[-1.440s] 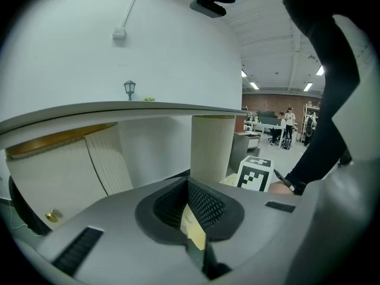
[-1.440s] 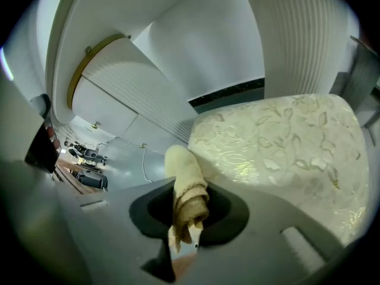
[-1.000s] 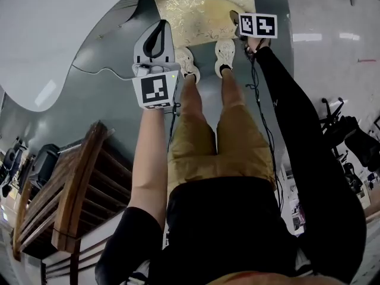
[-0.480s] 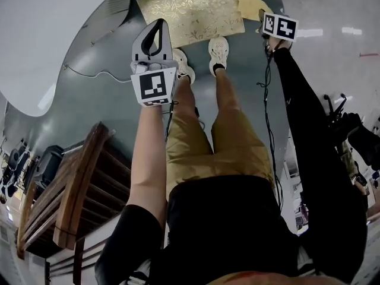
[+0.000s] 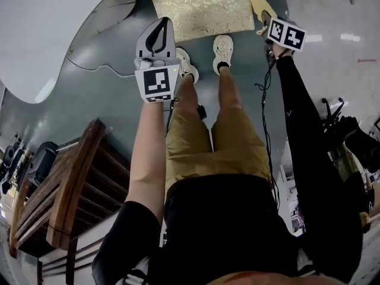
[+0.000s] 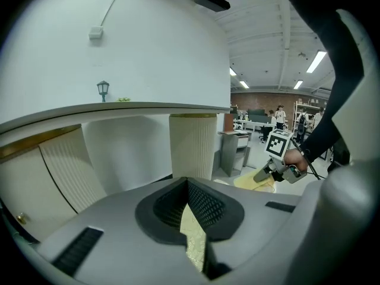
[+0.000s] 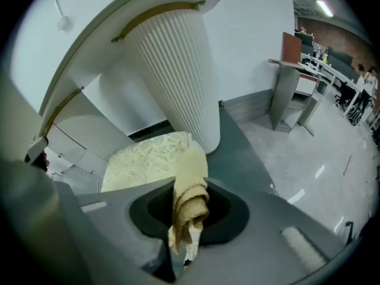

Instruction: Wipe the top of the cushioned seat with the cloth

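Note:
The cushioned seat (image 5: 202,8) is a gold patterned square low on the grey floor, in front of the person's shoes. My right gripper (image 5: 268,21) is shut on the yellow cloth (image 5: 261,6) and holds it just past the seat's right edge. In the right gripper view the cloth (image 7: 190,198) hangs bunched from the jaws, with the seat (image 7: 148,159) beyond it. My left gripper (image 5: 161,21) hovers near the seat's front left corner, shut with nothing in it. Through its narrow gap a strip of the seat (image 6: 193,236) shows.
A white round table on a ribbed pedestal (image 7: 178,70) stands just behind the seat. A cable (image 5: 101,67) trails on the floor at the left. A wooden chair (image 5: 65,195) is at the lower left. The person's shoes (image 5: 222,46) stand at the seat's front edge.
My right gripper has carried the cloth from the seat's right edge out to the right, off the cushion. The left gripper has hardly moved.

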Tool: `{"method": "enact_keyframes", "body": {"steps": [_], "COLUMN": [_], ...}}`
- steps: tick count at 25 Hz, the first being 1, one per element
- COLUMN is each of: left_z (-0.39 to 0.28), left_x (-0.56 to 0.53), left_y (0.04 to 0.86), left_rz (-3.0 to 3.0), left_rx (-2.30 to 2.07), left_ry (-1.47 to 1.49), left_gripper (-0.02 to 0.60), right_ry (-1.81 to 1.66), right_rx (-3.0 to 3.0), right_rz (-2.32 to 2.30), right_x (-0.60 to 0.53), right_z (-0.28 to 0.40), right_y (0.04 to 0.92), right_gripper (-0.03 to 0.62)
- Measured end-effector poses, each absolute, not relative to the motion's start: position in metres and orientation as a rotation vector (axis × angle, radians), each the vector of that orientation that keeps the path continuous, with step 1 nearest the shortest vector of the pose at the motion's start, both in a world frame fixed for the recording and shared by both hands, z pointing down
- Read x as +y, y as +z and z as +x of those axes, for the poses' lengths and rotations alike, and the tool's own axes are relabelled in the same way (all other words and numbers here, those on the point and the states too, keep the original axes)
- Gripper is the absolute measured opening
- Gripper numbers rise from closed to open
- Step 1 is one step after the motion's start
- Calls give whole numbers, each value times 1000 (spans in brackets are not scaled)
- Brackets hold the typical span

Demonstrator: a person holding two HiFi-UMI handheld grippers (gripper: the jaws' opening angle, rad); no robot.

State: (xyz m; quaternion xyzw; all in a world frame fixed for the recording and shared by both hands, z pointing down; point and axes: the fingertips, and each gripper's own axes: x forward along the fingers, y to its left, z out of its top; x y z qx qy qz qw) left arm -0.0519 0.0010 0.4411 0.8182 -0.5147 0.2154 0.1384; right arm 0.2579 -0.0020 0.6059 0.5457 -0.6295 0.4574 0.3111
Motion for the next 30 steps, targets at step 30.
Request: {"method": "enact_keyframes", "body": {"steps": [30], "left_z": [-173], "left_x": [63], "left_y": [434], "left_rz": [2283], "left_rx": [-1593], "left_ry": [592], "left_gripper": [5], "right_ry": [1260], "right_rx": [-1885], "right_rz": [884], "right_x": [60], "right_z": [-79], "right_y": [632], "right_gripper": [57]}}
